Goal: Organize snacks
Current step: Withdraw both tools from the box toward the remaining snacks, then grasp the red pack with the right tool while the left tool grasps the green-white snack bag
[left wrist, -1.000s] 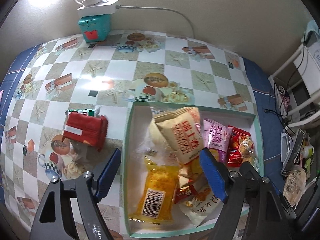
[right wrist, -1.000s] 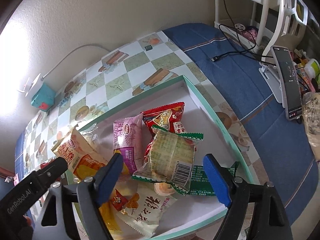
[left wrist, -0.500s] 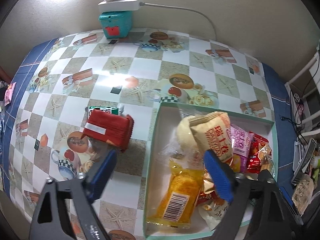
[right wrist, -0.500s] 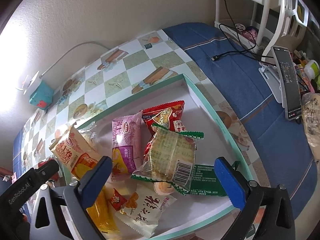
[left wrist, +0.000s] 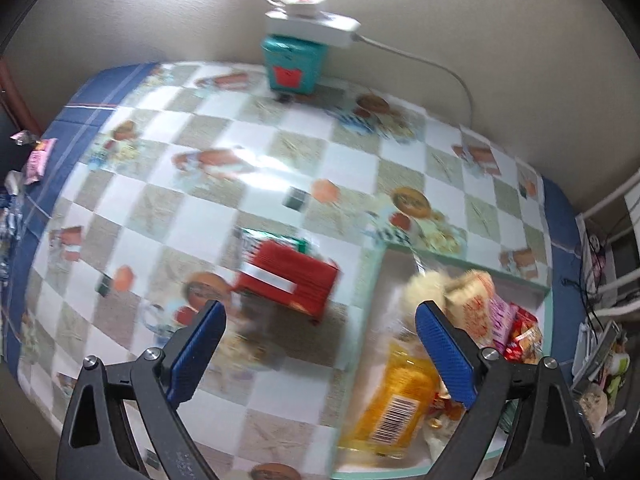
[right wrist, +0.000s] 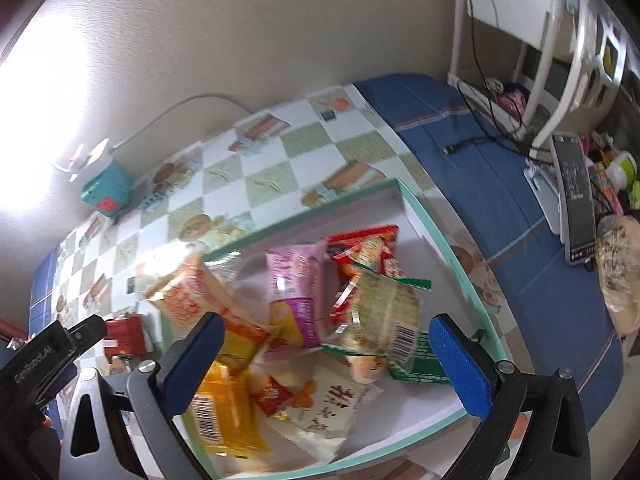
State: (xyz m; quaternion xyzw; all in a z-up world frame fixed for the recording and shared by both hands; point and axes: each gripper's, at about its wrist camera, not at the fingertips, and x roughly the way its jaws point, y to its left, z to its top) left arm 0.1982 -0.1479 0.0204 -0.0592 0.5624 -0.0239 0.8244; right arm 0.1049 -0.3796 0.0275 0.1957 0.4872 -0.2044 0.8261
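Note:
A red snack pack [left wrist: 286, 282] lies on the checked tablecloth, partly over a green packet [left wrist: 276, 238], left of the mint-rimmed box [left wrist: 352, 360]. My left gripper [left wrist: 318, 354] is open and empty, hovering just in front of the red pack. The box [right wrist: 440, 240] holds several snacks: a yellow pack [right wrist: 222, 412], a pink pack [right wrist: 298, 280], a red pack [right wrist: 366, 250] and a clear cracker pack [right wrist: 380, 316]. My right gripper [right wrist: 326, 368] is open and empty above the box's near half. The red pack also shows in the right wrist view [right wrist: 124, 334].
A teal box [left wrist: 294, 66] with a white power strip [left wrist: 310, 28] stands at the wall. A phone on a stand [right wrist: 576, 196] and a white rack [right wrist: 520, 40] are at the right. A bagged item [right wrist: 618, 272] lies at the far right.
My left gripper has swung left from over the box toward the red pack. My right gripper has opened wider and drawn back slightly over the box.

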